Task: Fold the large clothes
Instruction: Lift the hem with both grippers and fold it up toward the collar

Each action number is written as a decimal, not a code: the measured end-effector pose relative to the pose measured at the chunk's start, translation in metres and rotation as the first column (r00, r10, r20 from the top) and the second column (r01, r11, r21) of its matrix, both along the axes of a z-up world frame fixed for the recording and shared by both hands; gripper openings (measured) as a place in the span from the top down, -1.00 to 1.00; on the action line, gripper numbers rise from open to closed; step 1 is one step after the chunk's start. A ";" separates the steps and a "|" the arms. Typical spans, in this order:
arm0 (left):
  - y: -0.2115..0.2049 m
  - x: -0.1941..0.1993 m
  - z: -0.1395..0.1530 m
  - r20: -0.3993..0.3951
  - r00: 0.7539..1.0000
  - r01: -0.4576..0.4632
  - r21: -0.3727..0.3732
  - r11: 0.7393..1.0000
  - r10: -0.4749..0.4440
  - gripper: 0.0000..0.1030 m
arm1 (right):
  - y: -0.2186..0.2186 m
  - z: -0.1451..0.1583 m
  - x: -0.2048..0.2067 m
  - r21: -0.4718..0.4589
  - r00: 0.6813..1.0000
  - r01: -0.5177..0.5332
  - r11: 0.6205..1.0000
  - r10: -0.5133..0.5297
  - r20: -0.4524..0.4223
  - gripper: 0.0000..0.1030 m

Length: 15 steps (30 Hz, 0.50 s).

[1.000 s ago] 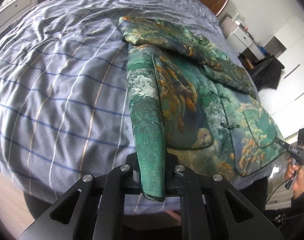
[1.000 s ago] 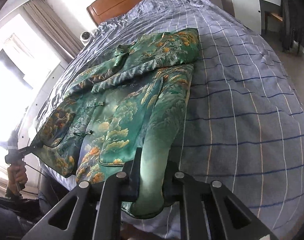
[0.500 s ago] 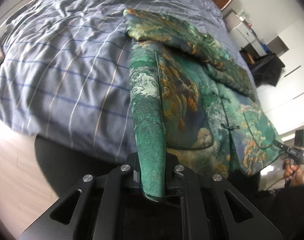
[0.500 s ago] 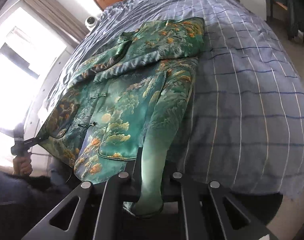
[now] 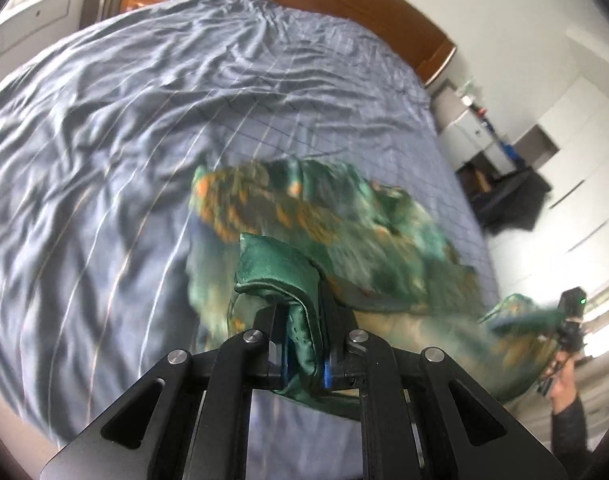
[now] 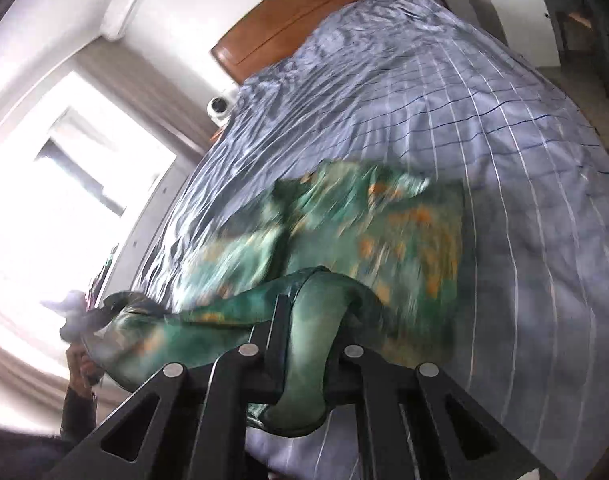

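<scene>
A large green satin jacket with an orange and gold landscape print (image 5: 336,232) lies bunched and blurred on the bed with the blue-grey checked cover (image 5: 104,152), toward the foot edge and nearer the bed's right side as the left wrist view shows it. Its near hem is lifted off the cover and curls back over the rest of the cloth.

The left gripper (image 5: 300,344) has its jaws closed on a folded green corner of the jacket, the fabric pinched between the two black fingers and spilling out below them. The right gripper (image 6: 304,344) has its jaws clamped the same way on another hem corner, a thick roll of green satin rising from between the fingers and arching toward the other gripper.

In the left wrist view the right gripper shows at the right edge, carried by a hand in a dark sleeve (image 5: 564,392), with a strip of hem stretched to it. A brown wooden headboard (image 5: 344,4) stands at the far end of the bed, a white dresser (image 6: 516,12) beside it, and a bright window with a beige curtain (image 6: 76,208) along the other side.
</scene>
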<state>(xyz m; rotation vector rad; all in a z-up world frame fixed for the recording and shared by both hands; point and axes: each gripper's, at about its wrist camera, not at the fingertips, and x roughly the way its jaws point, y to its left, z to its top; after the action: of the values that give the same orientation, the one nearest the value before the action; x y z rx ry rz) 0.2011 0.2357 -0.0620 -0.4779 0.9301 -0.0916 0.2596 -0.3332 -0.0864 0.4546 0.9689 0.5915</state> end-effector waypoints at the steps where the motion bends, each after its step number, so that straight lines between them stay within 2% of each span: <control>1: -0.002 0.014 -0.006 -0.005 1.000 -0.010 0.026 1.000 0.010 0.76 | 0.002 -0.010 0.018 -0.004 1.000 0.013 1.000 -0.013 -0.001 0.79; 2: -0.004 0.023 -0.009 -0.008 1.000 -0.017 0.038 0.999 0.017 0.71 | 0.002 -0.024 0.035 -0.009 0.999 0.033 0.999 -0.033 -0.004 0.77; 3: -0.004 0.040 -0.017 -0.028 0.999 -0.035 0.049 0.998 0.036 0.55 | 0.002 -0.039 0.050 0.002 0.998 0.060 0.998 -0.060 -0.018 0.75; 5: -0.001 0.059 -0.030 -0.075 0.996 -0.053 0.014 0.999 0.054 0.32 | 0.002 -0.065 0.070 0.033 0.991 0.112 0.993 -0.109 -0.074 0.68; 7: 0.004 0.065 -0.037 -0.099 0.994 -0.061 -0.058 0.996 0.055 -0.23 | 0.000 -0.089 0.086 0.063 0.973 0.177 0.982 -0.164 -0.163 0.61; 8: 0.007 0.063 -0.036 -0.097 0.993 -0.069 -0.077 0.995 0.061 -0.32 | -0.003 -0.095 0.088 0.090 0.966 0.198 0.976 -0.178 -0.190 0.51; 10: 0.019 0.059 -0.028 -0.073 0.992 -0.105 -0.091 0.990 0.098 -0.66 | -0.009 -0.103 0.093 0.180 0.947 0.251 0.951 -0.202 -0.251 0.23; 12: 0.037 0.046 -0.016 -0.028 0.991 -0.131 -0.092 0.987 0.129 -0.80 | -0.017 -0.096 0.090 0.239 0.946 0.265 0.934 -0.203 -0.254 -0.34; 14: 0.046 0.037 -0.010 0.000 0.993 -0.118 -0.093 0.989 0.119 -0.84 | -0.025 -0.080 0.084 0.241 0.954 0.268 0.933 -0.222 -0.201 -0.54; 15: 0.050 0.028 -0.011 0.010 0.997 -0.082 -0.079 0.994 0.083 -0.87 | -0.030 -0.071 0.082 0.223 0.956 0.272 0.936 -0.237 -0.171 -0.54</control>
<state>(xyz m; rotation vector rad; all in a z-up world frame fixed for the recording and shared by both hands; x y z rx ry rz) 0.2289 0.2857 -0.0727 -0.5869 0.8956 -0.0563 0.3412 -0.3631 -0.1578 0.8394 0.9565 0.4475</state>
